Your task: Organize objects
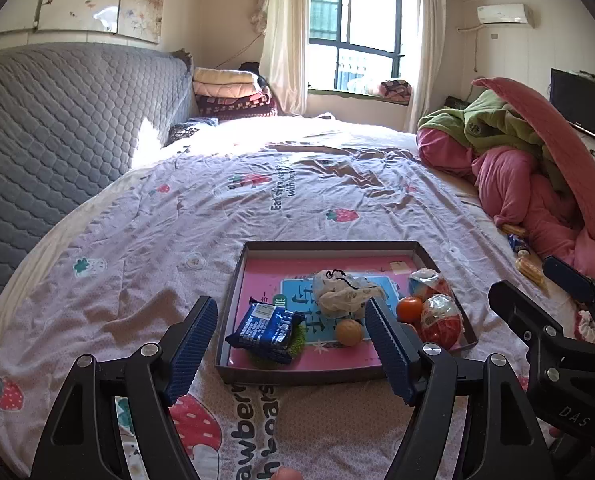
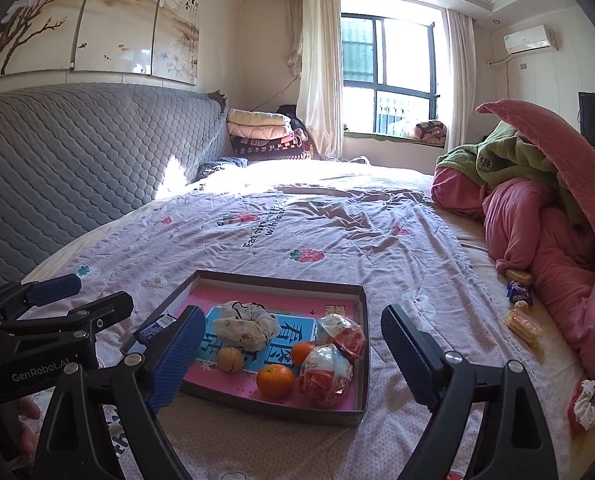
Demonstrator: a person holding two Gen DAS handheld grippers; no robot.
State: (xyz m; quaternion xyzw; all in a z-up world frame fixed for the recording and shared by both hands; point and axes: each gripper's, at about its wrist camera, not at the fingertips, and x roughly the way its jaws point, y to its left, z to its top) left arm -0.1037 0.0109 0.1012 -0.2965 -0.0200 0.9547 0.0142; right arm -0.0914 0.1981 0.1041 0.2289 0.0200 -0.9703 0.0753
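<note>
A shallow box tray (image 1: 233,280) (image 2: 363,320) with a pink floor lies on the bed. In it are a blue snack packet (image 1: 267,330), a white scrunchie (image 1: 343,292) (image 2: 245,326), tangerines (image 1: 409,309) (image 2: 274,380), a tan ball (image 1: 348,332) (image 2: 230,359) and two foil-wrapped eggs (image 1: 441,322) (image 2: 325,374). My left gripper (image 1: 293,344) is open and empty over the tray's near edge. My right gripper (image 2: 293,356) is open and empty over the tray's near right part, and shows at the right of the left wrist view (image 1: 537,292).
On the bed to the right lie a blue snack packet (image 2: 519,292), wafer biscuits (image 2: 523,326) and a floral scrunchie (image 2: 591,398). A heap of pink and green bedding (image 2: 537,208) fills the right side. A grey quilted headboard (image 1: 57,128) stands at the left.
</note>
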